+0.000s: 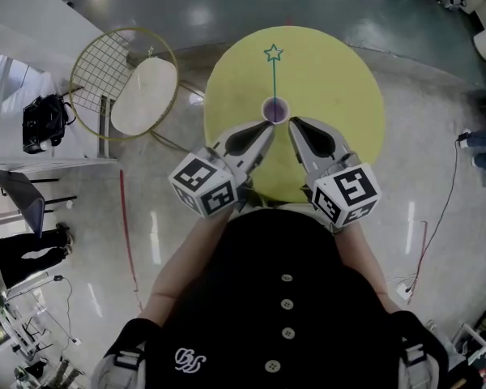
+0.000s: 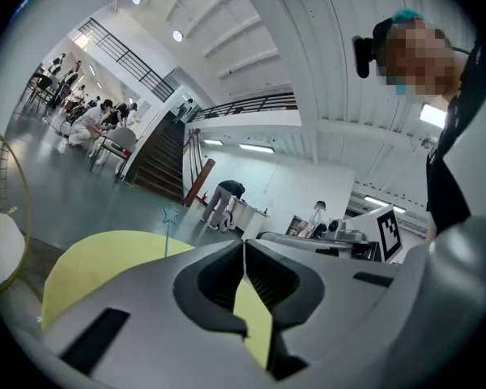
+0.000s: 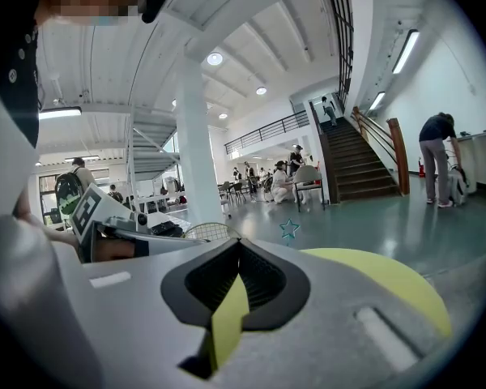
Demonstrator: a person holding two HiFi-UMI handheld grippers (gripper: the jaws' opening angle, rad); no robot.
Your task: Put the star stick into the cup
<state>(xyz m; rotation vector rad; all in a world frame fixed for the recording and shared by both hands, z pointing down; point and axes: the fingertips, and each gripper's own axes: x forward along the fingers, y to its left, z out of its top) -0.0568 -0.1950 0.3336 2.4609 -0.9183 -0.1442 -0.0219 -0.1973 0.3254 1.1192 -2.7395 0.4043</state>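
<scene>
On yellow table (image 1: 340, 87), purple cup (image 1: 274, 110)

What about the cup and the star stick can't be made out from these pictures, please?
- The cup: hidden in both gripper views behind each gripper's own body; only the top of the star stick shows.
- The stick's lower end: head view, down inside the cup, too small to see.
- The yellow table, near edge: head view, partly covered by the left gripper and right gripper.
</scene>
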